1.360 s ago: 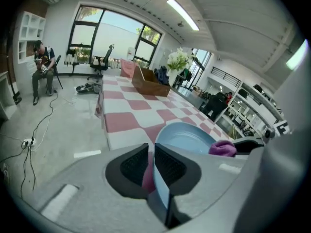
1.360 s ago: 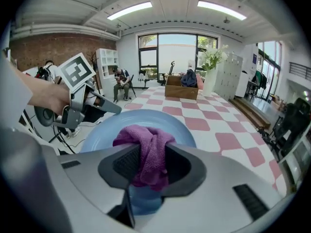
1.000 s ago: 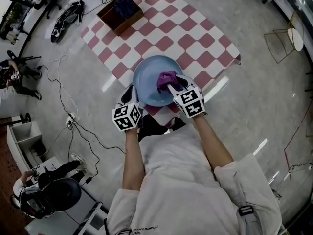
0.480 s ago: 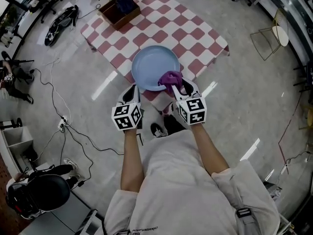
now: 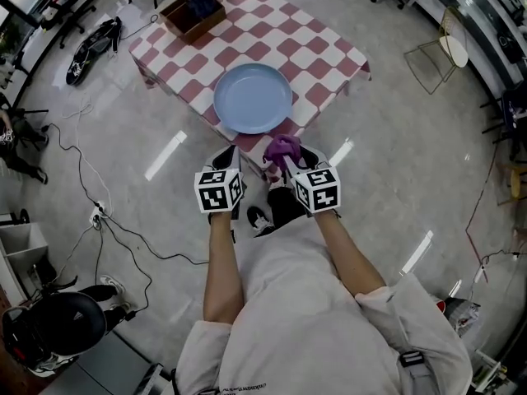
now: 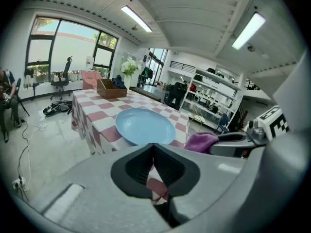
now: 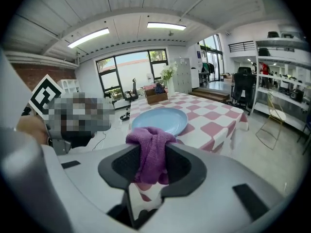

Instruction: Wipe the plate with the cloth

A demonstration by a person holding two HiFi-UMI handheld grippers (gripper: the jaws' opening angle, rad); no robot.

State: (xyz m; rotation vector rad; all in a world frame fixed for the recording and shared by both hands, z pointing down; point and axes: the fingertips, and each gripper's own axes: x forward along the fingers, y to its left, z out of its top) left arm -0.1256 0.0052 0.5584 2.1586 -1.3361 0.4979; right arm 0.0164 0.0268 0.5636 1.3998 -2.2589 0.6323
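One light blue plate [image 5: 253, 98] lies near the front edge of one red-and-white checked table [image 5: 329, 52], with nothing touching it. One purple cloth [image 5: 282, 147] is bunched and clamped between the jaws of the right gripper [image 5: 288, 160], which hangs off the table, near the plate. Beside it, the left gripper [image 6: 153, 150] has its jaws pressed together on nothing. One wooden box [image 5: 192, 15] sits at the far corner. No wiping is under way; the wipe looks either finished or not begun.
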